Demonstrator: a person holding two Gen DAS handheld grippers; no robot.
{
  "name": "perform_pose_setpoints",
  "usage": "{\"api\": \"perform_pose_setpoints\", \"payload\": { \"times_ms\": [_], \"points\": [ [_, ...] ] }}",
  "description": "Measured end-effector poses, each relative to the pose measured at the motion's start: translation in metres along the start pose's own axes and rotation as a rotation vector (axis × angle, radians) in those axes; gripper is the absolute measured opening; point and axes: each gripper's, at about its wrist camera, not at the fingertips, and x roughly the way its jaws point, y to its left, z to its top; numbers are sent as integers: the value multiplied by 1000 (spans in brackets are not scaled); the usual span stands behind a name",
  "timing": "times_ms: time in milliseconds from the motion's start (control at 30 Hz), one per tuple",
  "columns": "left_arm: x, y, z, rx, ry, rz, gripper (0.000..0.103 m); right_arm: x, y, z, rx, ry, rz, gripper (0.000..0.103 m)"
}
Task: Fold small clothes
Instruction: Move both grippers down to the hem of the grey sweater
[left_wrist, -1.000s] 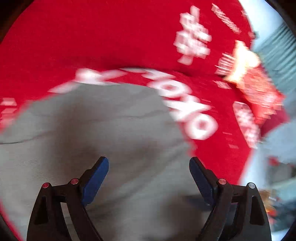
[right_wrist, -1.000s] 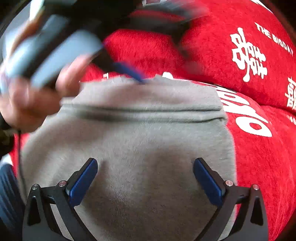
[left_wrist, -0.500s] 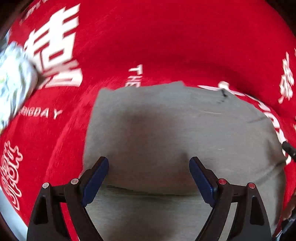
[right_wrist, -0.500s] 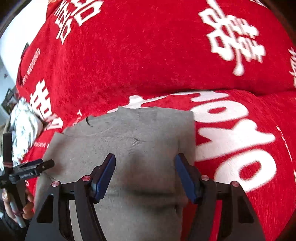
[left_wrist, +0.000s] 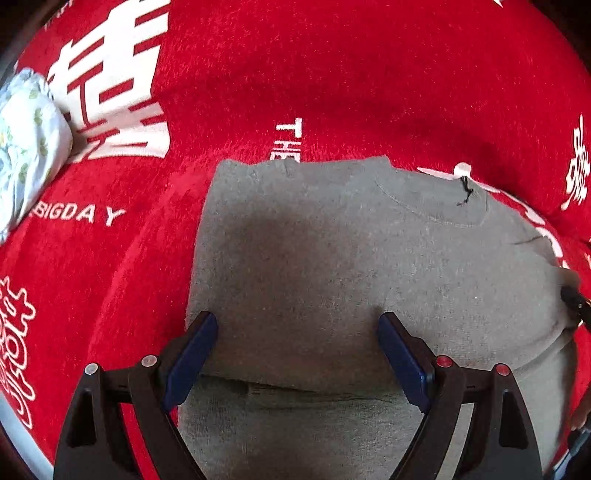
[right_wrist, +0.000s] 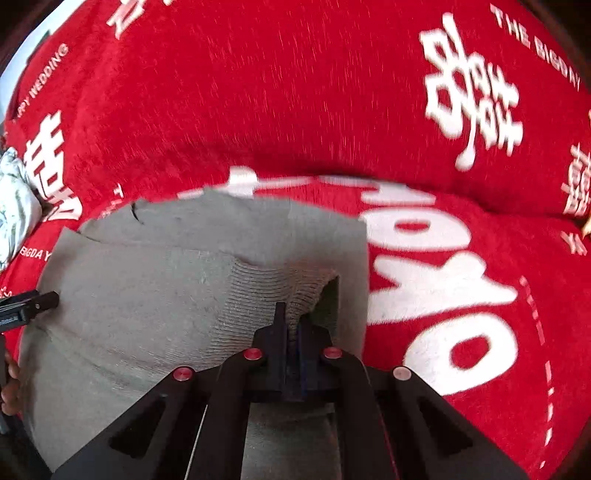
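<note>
- My right tongs (right_wrist: 291, 325) have just closed, clamped on the ribbed cuff of the small grey knit sweater (left_wrist: 332, 258).
- My left tongs (left_wrist: 295, 350) hang apart above the sweater's left half.

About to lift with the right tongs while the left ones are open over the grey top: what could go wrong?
1. The right tongs have just closed on the ribbed cuff only; the grey top may drag unevenly.
2. The left tongs grip nothing, so the fold could skew.
3. The plush red blanket may snag it.
</note>
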Motion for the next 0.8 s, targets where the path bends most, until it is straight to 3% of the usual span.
{"api": "perform_pose_setpoints", "payload": {
  "times_ms": [200, 267, 367, 433, 467, 600, 800],
  "points": [
    [-9, 6, 11, -27, -13, -37, 89, 0, -3, -5, 11, -11, -47, 5],
    [5, -2, 13, 22, 38, -9, 89, 2, -2, -4, 7, -9, -66, 6],
    [7, -10, 12, 65, 24, 25, 89, -7, -2, -1, 45, 2, -43, 34],
    [2, -10, 13, 54, 17, 6, 89, -24, 1, -3, 66, -44, -40, 78],
    [-2, -10, 12, 45, 2, -21, 89, -33, 7, -4, 64, -86, -47, 82],
    [-2, -23, 7, 71, -1, -26, 89, -46, 41, -7, 20, -123, 8, 83],
    [0, -36, -4, 127, -37, 12, 93, -5, 94, -20, -110, 26, -16, 82]
  ]
}}
